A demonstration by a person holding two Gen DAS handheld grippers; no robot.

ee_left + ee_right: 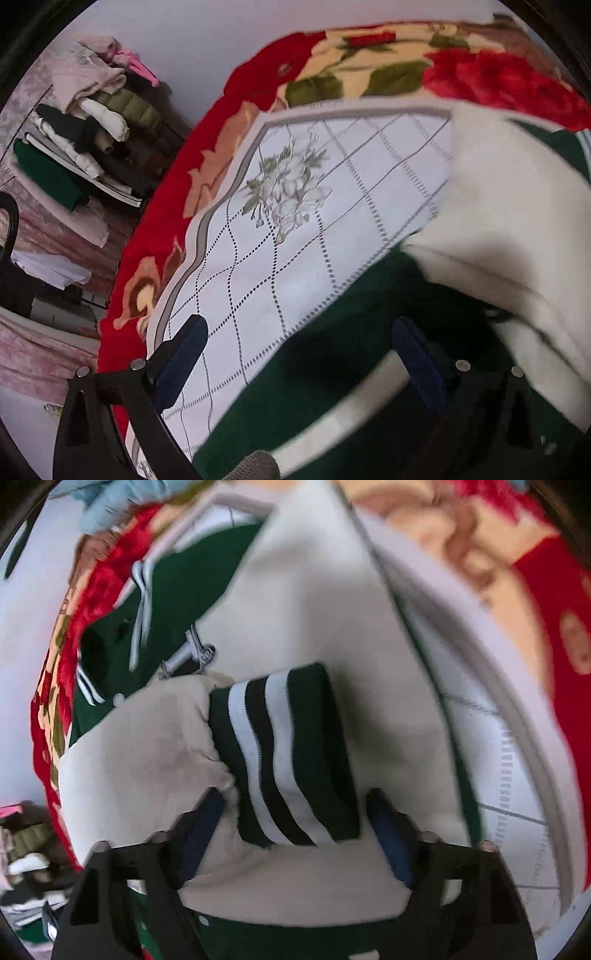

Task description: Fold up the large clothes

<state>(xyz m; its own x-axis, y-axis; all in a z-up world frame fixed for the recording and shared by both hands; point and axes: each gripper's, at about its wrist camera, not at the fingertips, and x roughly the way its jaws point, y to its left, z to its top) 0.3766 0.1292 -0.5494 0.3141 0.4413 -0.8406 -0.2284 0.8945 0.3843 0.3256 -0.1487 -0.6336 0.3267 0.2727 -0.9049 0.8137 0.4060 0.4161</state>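
The right gripper (295,834) is spread wide around a striped cuff (284,753), not pinching it. The left gripper (299,354) gapes empty over the green-and-cream jacket (332,369), which lies on a white bedspread (295,236). Beyond, a clothes pile (85,122).

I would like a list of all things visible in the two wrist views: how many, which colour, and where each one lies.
jacket: one, dark green body with cream sleeves, on the white cloth
striped cuff: one, green, white and black, between the right fingers
white cloth: one, grid and flower print, on the blanket
blanket: one, red floral, underneath
clothes pile: one, mixed colours, background left
left gripper: one, black, open
right gripper: one, black, open
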